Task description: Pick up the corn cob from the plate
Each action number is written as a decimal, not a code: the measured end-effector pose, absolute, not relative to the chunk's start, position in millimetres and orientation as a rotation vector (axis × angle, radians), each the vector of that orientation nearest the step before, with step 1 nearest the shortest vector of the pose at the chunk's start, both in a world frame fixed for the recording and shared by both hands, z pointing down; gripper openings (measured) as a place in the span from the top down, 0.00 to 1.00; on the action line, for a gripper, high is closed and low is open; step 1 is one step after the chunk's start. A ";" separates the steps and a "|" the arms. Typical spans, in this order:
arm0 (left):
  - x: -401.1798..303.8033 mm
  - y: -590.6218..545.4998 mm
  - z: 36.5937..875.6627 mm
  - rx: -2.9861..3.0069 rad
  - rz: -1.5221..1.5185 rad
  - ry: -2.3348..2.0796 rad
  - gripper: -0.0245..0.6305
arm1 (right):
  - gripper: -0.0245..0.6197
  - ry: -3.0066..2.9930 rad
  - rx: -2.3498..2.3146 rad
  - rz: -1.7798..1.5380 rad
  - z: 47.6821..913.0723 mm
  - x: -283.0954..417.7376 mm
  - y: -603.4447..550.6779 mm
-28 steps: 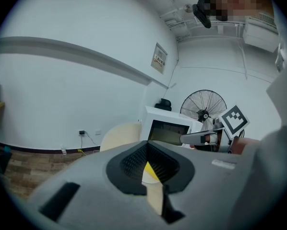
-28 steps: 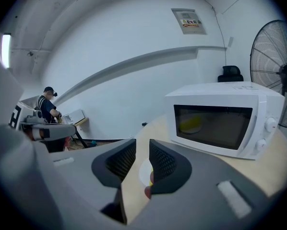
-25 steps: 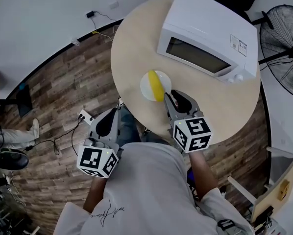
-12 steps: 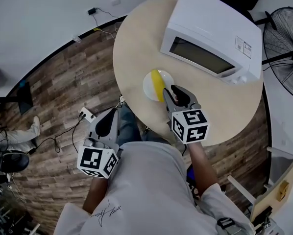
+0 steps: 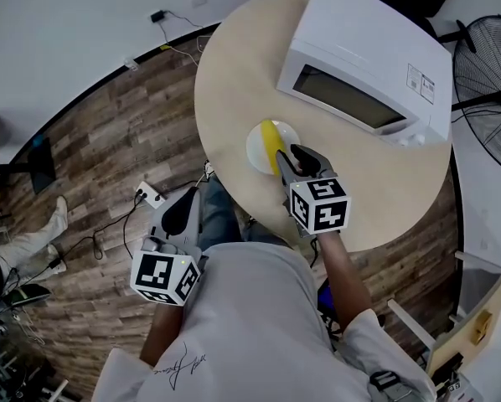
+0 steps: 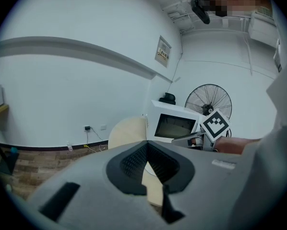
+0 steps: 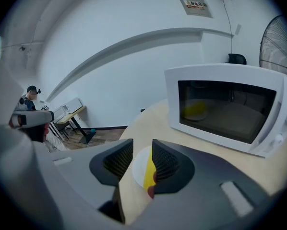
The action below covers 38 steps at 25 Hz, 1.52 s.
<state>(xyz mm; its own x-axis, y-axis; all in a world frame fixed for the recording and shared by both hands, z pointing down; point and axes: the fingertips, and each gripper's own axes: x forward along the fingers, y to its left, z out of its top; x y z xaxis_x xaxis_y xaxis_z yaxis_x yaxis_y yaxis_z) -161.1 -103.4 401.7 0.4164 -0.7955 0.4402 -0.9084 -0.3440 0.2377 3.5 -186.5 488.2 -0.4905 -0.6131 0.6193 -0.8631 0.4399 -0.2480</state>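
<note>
Right gripper [image 5: 286,155]: jaws just opening to bracket the ungripped yellow corn cob [image 5: 271,141] on the round white plate [image 5: 252,147]; left gripper [image 6: 147,145] closed, idle.

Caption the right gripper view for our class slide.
Right gripper, jaws just opening and gripping nothing, aimed at the corn on its plate near the microwave.

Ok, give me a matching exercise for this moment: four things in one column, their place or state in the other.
1 corn cob
2 microwave
3 left gripper
4 right gripper

a fingers shut, held back from the table
b lying on the white plate
c fingers apart at the plate
d door closed, beyond the plate

Pairs: 1-b, 2-d, 3-a, 4-c.
The right gripper's fingers have just been opening; the cob's near end shows between them, ungripped.
</note>
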 end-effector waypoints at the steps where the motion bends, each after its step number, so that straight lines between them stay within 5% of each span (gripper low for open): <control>1: -162.5 -103.5 402.6 2.229 0.346 -1.450 0.97 | 0.75 -2.248 1.239 0.764 491.5 2.6 -187.2; 38: -198.1 -116.6 423.5 2.126 0.394 -1.426 0.97 | 0.62 -1.967 1.125 0.792 602.7 -9.8 -209.3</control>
